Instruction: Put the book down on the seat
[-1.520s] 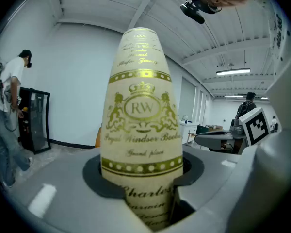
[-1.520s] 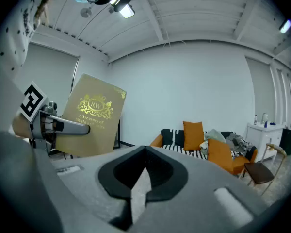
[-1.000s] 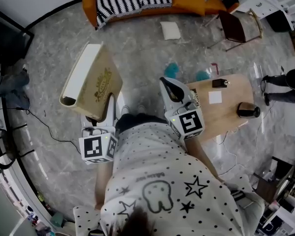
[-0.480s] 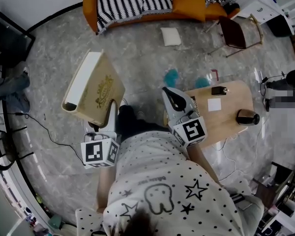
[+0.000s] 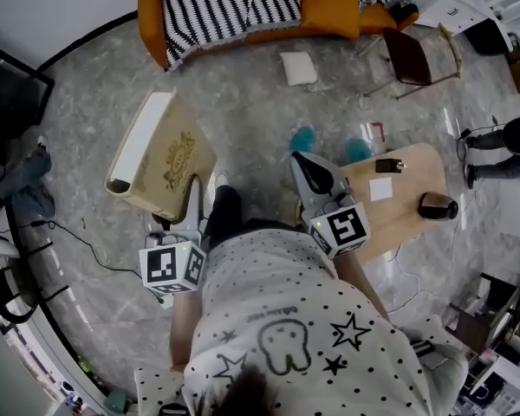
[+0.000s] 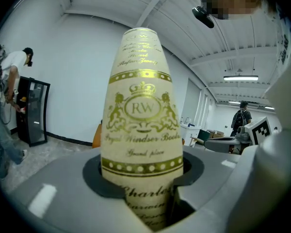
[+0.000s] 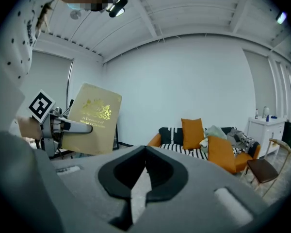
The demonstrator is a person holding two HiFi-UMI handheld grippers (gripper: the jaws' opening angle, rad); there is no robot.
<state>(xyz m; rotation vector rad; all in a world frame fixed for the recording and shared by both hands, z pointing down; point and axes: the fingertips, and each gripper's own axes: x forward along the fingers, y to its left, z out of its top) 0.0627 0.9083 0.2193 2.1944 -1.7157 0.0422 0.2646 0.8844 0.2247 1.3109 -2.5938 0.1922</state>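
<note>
Gripping the lower edge of a cream book with gold print, the left gripper holds it tilted in the air above the grey marbled floor. In the head view the book sits at about ten o'clock from the person's body. In the left gripper view the book's gold-lettered spine rises straight up between the jaws, and the pads of the left gripper press on it from both sides, at a middling width.

The right gripper points toward one o'clock beside the book, apart from it. Its own view shows the right gripper with its jaw tips drawn together and nothing between them. The same view shows the book at nine o'clock, pinched in the left gripper.

The orange sofa with striped cushions lies at twelve o'clock, well apart from the book. A white pillow lies on the floor near it. Two teal things, perhaps slippers, lie just past the right gripper. A wooden table stands at three o'clock, and a dark chair at two o'clock.
</note>
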